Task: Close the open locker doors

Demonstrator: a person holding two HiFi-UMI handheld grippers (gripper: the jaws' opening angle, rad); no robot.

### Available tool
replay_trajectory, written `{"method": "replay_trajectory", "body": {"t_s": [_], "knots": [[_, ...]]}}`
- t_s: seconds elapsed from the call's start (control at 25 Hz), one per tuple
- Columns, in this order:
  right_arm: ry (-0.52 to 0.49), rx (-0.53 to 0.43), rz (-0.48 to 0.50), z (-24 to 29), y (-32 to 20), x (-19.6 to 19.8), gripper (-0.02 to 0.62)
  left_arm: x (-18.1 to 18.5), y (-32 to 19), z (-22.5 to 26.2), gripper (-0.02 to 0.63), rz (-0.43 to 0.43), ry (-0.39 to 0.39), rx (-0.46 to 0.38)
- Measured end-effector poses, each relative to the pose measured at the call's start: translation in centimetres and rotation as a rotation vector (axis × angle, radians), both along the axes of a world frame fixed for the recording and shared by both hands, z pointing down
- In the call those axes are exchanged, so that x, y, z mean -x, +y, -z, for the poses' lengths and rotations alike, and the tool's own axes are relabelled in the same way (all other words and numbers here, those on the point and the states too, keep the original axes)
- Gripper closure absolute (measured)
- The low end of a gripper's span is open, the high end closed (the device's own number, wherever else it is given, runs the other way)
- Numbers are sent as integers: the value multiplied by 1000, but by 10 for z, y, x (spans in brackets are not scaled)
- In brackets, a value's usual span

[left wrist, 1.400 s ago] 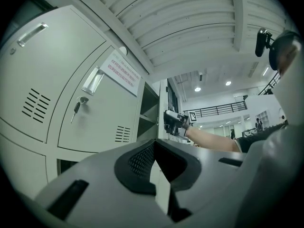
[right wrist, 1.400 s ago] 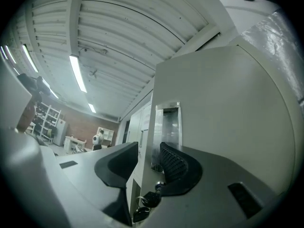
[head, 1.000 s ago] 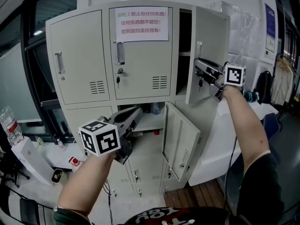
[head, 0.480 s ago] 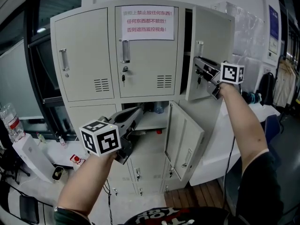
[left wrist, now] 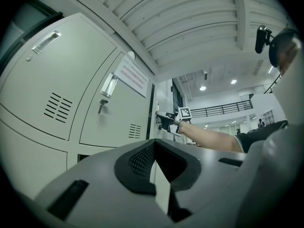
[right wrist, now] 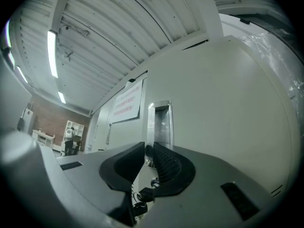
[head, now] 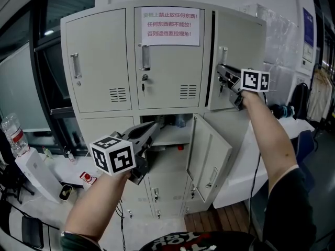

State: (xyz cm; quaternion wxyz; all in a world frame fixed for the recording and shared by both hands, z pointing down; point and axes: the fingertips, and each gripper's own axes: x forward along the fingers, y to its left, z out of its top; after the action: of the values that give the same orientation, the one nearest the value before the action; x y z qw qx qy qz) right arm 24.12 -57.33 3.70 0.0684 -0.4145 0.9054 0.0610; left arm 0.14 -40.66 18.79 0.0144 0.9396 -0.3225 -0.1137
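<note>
The grey locker cabinet (head: 104,61) has its top right door (head: 238,35) almost flush, with a thin dark gap left at its hinge side. My right gripper (head: 220,73) rests against that door just below the handle (right wrist: 160,122) and above the hanging key (right wrist: 142,194). Its jaws (right wrist: 145,148) are closing and stand a narrow slit apart with nothing between them. In the middle row a door (head: 209,153) hangs wide open beside its exposed shelf (head: 170,136). My left gripper (head: 155,125) hovers in front of that shelf with its tips (left wrist: 154,145) together and empty.
A paper notice (head: 170,26) is taped on the top middle door. A water bottle (head: 11,135) and clutter stand at the lower left. A white table (head: 296,124) lies to the right of the cabinet. Small lower doors (head: 157,192) are shut.
The top right door has swung further toward the cabinet, and the dark gap beside it has narrowed. My right gripper moved with it. The left gripper stayed put.
</note>
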Motion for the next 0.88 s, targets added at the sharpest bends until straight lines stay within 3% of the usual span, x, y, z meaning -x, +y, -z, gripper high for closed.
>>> {"method": "replay_trajectory", "body": {"t_s": [0.88], "knots": [[-1,15,-89,1,-39,3,526,21,-16,-11,598,19,-5,18]]}}
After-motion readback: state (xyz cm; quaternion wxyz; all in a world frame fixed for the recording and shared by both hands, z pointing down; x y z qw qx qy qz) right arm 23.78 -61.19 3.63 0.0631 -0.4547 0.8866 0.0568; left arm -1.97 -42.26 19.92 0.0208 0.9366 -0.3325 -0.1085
